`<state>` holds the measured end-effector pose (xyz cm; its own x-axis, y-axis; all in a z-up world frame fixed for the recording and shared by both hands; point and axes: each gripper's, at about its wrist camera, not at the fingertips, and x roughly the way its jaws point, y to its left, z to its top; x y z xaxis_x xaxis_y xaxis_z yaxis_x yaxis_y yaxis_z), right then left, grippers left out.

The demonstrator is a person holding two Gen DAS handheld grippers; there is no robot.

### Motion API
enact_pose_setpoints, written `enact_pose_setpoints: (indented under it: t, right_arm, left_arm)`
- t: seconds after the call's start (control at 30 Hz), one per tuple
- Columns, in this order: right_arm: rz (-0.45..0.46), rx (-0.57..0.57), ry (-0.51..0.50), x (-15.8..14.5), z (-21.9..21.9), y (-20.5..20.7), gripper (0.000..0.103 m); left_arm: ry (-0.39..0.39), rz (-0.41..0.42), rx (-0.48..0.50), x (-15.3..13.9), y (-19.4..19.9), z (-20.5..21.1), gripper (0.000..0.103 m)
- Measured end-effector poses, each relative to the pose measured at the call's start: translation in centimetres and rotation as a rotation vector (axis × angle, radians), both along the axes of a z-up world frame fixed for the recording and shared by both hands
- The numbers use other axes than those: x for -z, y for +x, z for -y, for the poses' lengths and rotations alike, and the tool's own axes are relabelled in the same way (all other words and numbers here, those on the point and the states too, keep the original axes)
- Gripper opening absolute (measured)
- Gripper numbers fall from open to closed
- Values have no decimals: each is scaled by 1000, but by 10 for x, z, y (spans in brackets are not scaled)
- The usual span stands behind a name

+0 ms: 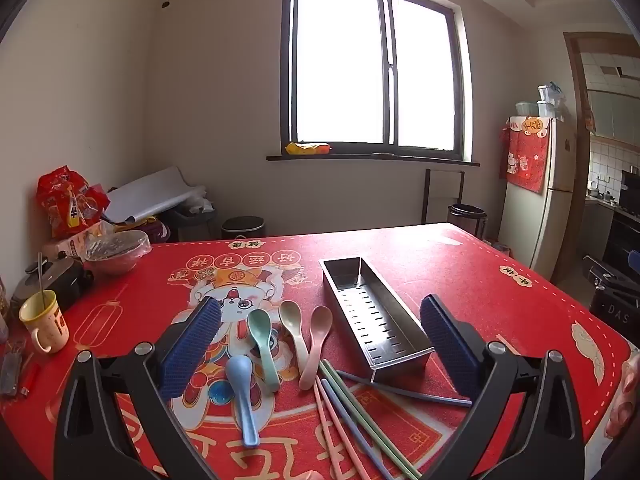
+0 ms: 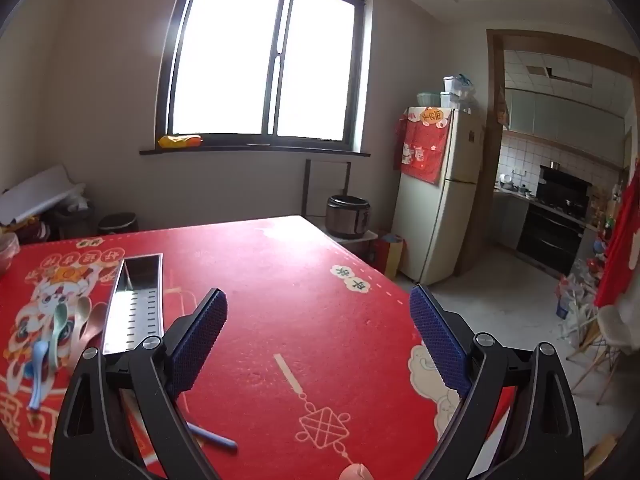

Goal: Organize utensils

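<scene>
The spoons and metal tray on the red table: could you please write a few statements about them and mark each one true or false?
1. The metal tray holds no utensils. True.
2. Four spoons lie on the table. True: blue spoon, green spoon, beige spoon and pink spoon.
3. The left hand-held gripper is shut on the blue spoon. False: it is open and holds nothing.
4. The chopsticks stand in the mug. False: they lie on the table beside the tray.
5. The right hand-held gripper is open. True.
</scene>
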<state>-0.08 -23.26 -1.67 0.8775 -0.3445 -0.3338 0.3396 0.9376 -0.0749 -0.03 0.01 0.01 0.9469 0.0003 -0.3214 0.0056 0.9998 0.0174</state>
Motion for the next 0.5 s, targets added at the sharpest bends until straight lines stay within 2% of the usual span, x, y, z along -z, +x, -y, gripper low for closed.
enact_pose_setpoints:
  t: [0.33,0.5]
  right_arm:
    - [5,4,-4,4,7,-9,89]
    - [-11,16,-6,3,7,-1,89]
  left_arm:
    - [-6,-9,6,0,5,1,98]
    - [-3,-5,14,0,1,1,98]
